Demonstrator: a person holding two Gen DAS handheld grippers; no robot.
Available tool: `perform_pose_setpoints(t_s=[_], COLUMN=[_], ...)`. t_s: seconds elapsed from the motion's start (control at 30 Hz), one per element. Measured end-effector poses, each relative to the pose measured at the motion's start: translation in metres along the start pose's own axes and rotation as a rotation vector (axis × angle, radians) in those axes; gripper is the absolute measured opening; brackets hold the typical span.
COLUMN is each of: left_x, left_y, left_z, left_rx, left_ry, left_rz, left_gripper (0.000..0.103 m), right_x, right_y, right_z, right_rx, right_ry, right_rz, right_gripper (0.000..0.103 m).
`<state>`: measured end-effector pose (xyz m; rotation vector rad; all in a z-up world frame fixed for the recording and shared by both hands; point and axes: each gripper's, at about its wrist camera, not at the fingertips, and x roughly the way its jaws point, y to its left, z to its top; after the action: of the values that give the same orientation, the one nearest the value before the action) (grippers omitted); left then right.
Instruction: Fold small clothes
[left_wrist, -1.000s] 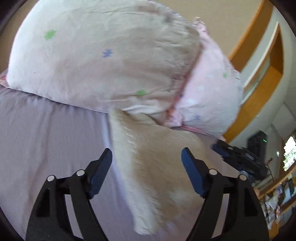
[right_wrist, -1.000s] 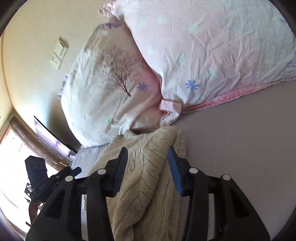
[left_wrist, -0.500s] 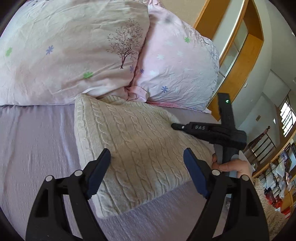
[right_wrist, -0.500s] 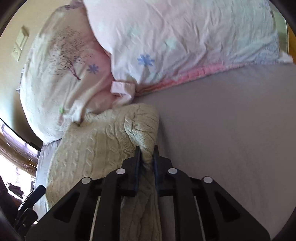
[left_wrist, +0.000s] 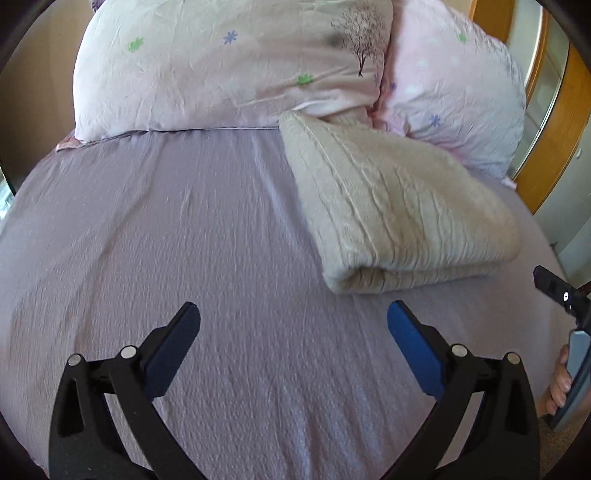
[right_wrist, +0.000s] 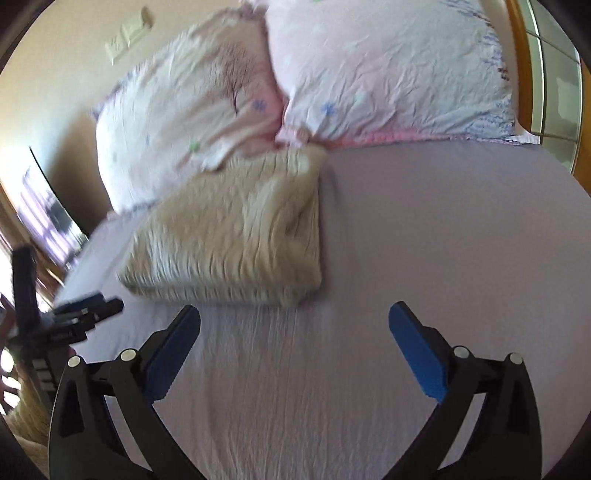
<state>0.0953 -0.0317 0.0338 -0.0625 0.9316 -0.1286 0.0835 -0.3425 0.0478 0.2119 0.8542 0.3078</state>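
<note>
Sweater lies folded on the bed, its far end touching the two pillows. A rolled fold edge faces the cameras. Left tool: fingers apart, holding nothing, over bare sheet short of the sweater. Right tool: fingers apart, holding nothing, likewise short of the sweater. Neither tool touches the garment. Right view is motion-blurred.

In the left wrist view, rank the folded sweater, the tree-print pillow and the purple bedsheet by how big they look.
1. Purple bedsheet, largest.
2. Tree-print pillow.
3. Folded sweater, though the two look close.
</note>
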Motion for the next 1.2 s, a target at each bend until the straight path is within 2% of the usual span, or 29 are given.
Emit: perform_pose_setpoints(t_s=[0.17, 0.23, 0.3, 0.4, 0.57, 0.73, 1.2], left_x=[0.016, 0.024, 0.025, 0.025, 0.024, 0.025, 0.026], left_y=[-0.014, -0.017, -0.016, -0.014, -0.014, -0.013, -0.014], left_z=[-0.005, -0.007, -0.007, -0.007, -0.008, -0.008, -0.006], left_rx=[0.049, 0.061, 0.053, 0.047, 0.047, 0.058, 0.063], left_ry=[0.015, 0.043, 0.032, 0.032, 0.028, 0.030, 0.034], left_rz=[0.080, 0.111, 0.127, 0.122, 0.120, 0.111, 0.102], left_gripper=[0.101, 0.101, 0.101, 0.101, 0.101, 0.101, 0.101], right_x=[0.029, 0.038, 0.045, 0.049, 0.044, 0.052, 0.052], right_y=[0.035, 0.044, 0.048, 0.047, 0.043, 0.059, 0.060], right_z=[-0.005, -0.007, -0.009, -0.011, -0.016, -0.019, -0.020], right_rx=[-0.095, -0.106, -0.109, -0.106, -0.072, -0.164, -0.171], right_ry=[0.055, 0.076, 0.092, 0.127, 0.112, 0.149, 0.156], right_rz=[-0.077, -0.117, -0.145, -0.146, -0.123, -0.215, -0.200], right_gripper=[0.102, 0.102, 0.102, 0.102, 0.102, 0.102, 0.102])
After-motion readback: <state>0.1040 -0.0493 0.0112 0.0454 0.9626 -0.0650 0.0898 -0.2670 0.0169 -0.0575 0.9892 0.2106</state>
